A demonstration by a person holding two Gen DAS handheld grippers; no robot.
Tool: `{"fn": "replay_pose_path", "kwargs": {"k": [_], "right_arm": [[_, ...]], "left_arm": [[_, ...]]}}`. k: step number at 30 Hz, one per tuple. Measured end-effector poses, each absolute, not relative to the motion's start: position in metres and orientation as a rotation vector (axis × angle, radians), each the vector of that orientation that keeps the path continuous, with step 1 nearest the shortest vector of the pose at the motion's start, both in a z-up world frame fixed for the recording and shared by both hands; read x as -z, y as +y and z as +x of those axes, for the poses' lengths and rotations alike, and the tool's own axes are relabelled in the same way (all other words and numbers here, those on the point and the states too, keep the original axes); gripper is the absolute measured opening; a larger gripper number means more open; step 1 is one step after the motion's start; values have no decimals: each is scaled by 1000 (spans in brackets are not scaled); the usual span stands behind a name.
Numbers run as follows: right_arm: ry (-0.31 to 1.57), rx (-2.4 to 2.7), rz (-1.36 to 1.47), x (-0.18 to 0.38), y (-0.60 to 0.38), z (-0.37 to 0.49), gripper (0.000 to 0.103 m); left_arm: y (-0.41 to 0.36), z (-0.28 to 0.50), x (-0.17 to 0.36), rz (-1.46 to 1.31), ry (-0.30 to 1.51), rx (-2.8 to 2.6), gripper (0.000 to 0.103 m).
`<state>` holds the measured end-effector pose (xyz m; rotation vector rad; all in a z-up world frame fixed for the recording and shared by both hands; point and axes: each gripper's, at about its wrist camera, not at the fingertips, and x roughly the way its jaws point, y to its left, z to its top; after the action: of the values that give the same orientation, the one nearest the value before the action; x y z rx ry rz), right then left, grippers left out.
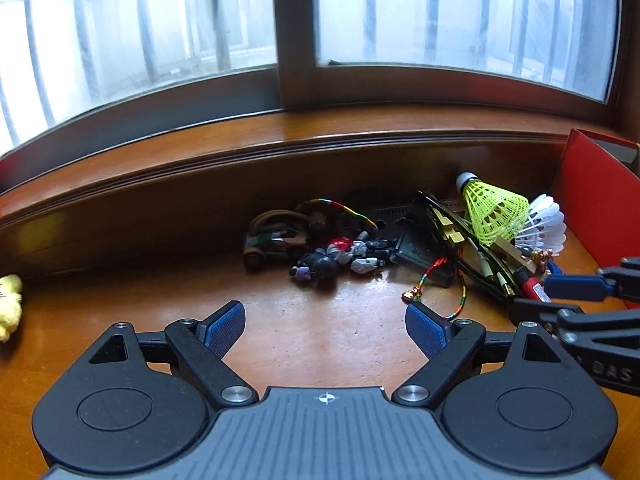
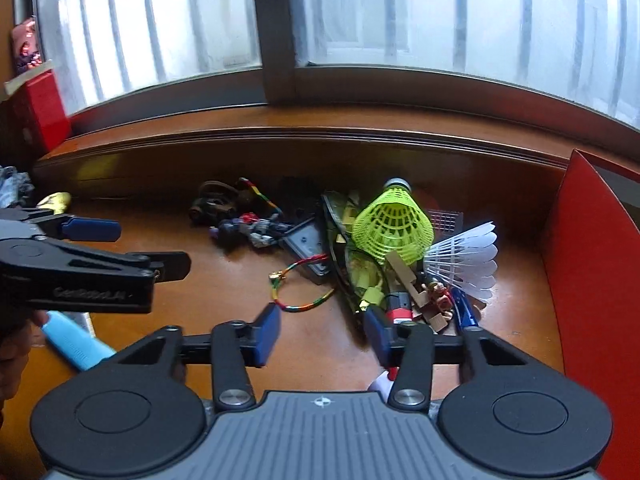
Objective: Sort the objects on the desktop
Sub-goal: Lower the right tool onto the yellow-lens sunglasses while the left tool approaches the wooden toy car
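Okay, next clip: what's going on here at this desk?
A person is sorting clutter on a wooden desk with two tools. The left hand-held gripper is open over bare wood, holding nothing. The right hand-held gripper is half closed with nothing between its pads, near a multicoloured braided cord. The pile, with a yellow-green shuttlecock and a white feather shuttlecock, lies untouched beside a red box.

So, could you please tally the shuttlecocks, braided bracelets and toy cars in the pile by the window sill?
Shuttlecocks: 2, one yellow-green, one white feathered
Braided bracelets: 2, one in front, one over the car
Toy cars: 1
Total: 5
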<state>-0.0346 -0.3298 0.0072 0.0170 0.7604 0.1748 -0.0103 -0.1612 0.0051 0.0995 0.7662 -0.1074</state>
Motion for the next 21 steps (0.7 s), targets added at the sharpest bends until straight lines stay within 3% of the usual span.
{"fn": "replay_pose_path", "kwargs": {"k": [21], "right_arm": [[777,-168,-53,16,-324,40,45]], "left_arm": [[-140,68,7,22,719,-15,87]]}}
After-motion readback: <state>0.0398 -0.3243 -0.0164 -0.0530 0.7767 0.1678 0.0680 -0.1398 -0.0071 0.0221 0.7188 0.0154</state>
